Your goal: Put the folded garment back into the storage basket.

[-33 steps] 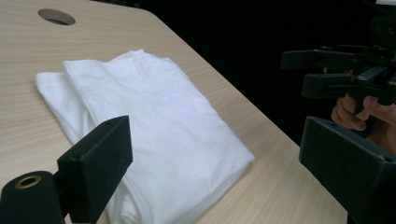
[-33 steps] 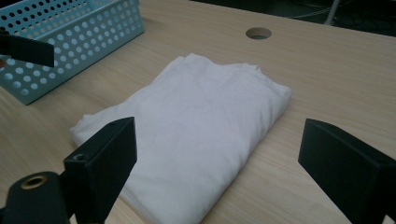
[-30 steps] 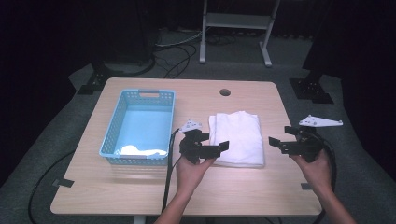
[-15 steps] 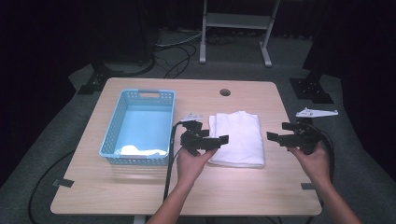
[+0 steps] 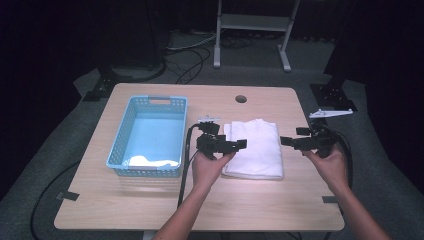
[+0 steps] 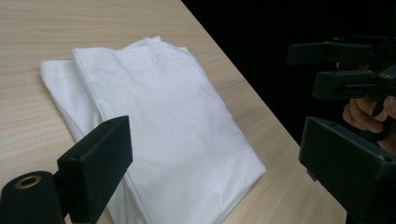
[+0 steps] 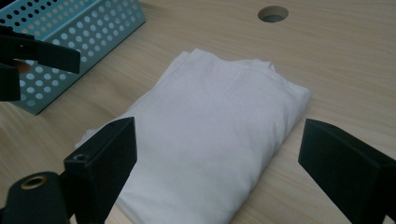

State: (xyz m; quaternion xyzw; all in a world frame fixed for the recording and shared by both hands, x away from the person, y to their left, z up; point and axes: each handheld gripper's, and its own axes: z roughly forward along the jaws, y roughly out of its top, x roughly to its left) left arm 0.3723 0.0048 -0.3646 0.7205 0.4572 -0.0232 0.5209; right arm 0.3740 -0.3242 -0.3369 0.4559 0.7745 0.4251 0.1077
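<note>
1. Grippers first: the left gripper (image 5: 235,145) and the right gripper (image 5: 289,142) both have their jaws wide apart, one at each side of the folded white cloth (image 5: 254,148).
2. Judged best: lower both together and pinch all layers at opposite edges so the fold holds.
3. Cloth lies flat on the table (image 5: 260,200), just beside the blue basket (image 5: 120,145); soft, with layered edges showing.

Cloth (image 7: 215,140): soft white fabric, matt, lightly creased
Table (image 5: 150,200): pale wood grain, smooth, faint sheen
Basket (image 5: 120,135): light blue plastic, perforated walls
Left gripper (image 6: 215,168): black, matt, jaws blocky
Right gripper (image 7: 217,168): black, matt
</note>
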